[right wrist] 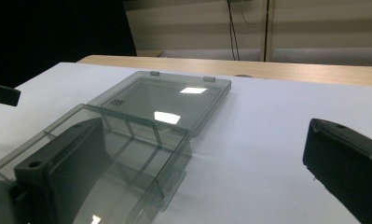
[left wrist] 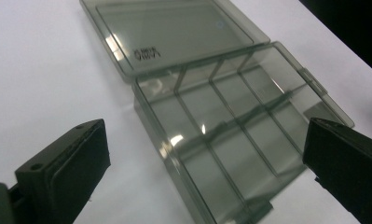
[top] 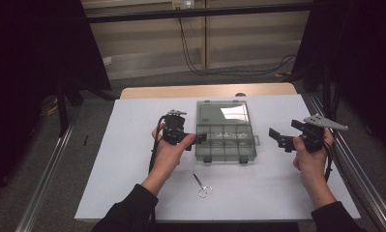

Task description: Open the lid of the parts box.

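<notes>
With both my tongs wide open & empty, L (top: 196, 140) nears the box (top: 225, 137). R (top: 279, 137) hangs apart. Nudging the light box could skid it.

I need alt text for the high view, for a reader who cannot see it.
An open clear compartment box lies on a white table, with the left gripper at its left edge and the right gripper open beside it. Small scissors lie nearer the person.

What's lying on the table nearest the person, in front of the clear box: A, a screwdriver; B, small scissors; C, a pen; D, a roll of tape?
B: small scissors with two ring handles lie on the white table, on the near side of the open box.
</notes>
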### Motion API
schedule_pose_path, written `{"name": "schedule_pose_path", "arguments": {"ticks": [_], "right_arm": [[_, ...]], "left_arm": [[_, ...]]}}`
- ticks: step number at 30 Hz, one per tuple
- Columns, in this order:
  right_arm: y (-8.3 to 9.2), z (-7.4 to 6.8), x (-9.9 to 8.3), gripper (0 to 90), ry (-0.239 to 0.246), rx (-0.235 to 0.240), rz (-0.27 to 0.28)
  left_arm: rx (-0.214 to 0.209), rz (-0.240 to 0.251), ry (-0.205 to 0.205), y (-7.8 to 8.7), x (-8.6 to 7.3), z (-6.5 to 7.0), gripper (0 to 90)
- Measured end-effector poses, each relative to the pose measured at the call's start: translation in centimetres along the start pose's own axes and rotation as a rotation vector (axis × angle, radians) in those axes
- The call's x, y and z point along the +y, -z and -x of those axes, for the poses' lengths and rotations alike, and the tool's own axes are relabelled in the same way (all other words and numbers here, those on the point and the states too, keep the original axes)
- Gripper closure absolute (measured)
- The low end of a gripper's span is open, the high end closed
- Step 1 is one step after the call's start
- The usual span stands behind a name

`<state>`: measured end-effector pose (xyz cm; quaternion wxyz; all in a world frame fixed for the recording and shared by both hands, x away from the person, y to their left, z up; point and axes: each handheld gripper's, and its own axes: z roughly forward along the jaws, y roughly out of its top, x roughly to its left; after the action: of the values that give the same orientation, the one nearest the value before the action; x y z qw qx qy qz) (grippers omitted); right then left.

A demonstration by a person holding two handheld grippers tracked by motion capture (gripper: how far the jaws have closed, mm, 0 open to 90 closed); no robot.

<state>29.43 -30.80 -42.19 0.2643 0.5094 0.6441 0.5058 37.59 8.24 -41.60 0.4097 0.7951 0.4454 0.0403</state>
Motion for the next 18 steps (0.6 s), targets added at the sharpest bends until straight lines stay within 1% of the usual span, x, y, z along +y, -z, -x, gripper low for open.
{"name": "schedule_pose_path", "arguments": {"ticks": [3,5,6,7,9,11,12,13,17,18], "right_arm": [[0.7,-0.2,-0.4,0.0,0.011,-0.002,-0.001],[1.3,-0.3,-0.7,0.0,0.009,-0.002,0.003],[1.5,-0.3,-0.9,0.0,0.012,-0.001,0.007],[1.6,-0.3,-1.0,0.0,0.012,0.000,0.009],[2.1,-0.3,-1.3,0.0,0.015,0.001,0.020],[2.5,-0.4,-1.7,0.0,0.025,0.003,0.025],[2.7,-0.4,-1.9,0.0,0.033,0.003,0.031],[3.0,-0.5,-2.0,0.0,0.036,0.004,0.032],[3.9,-0.7,-2.7,0.0,0.045,0.000,0.051],[4.1,-0.7,-2.9,0.0,0.054,0.001,0.046]], "left_arm": [[0.008,-0.006,0.004,0.4,-0.6,0.2,0.3],[0.001,-0.016,0.006,0.7,-1.0,0.3,0.3],[0.001,-0.016,-0.001,0.9,-1.1,0.3,0.3],[0.000,-0.016,0.007,1.0,-1.3,0.4,0.3],[0.004,-0.019,0.007,1.3,-1.6,0.6,0.3],[0.012,-0.031,0.000,1.5,-2.0,0.7,0.4],[0.007,-0.033,0.012,1.5,-2.2,0.8,0.5],[0.009,-0.037,0.007,1.5,-2.3,0.7,0.6],[0.002,-0.048,0.014,1.7,-3.0,1.0,0.6],[0.002,-0.049,0.011,1.7,-3.2,1.0,0.6]]}}
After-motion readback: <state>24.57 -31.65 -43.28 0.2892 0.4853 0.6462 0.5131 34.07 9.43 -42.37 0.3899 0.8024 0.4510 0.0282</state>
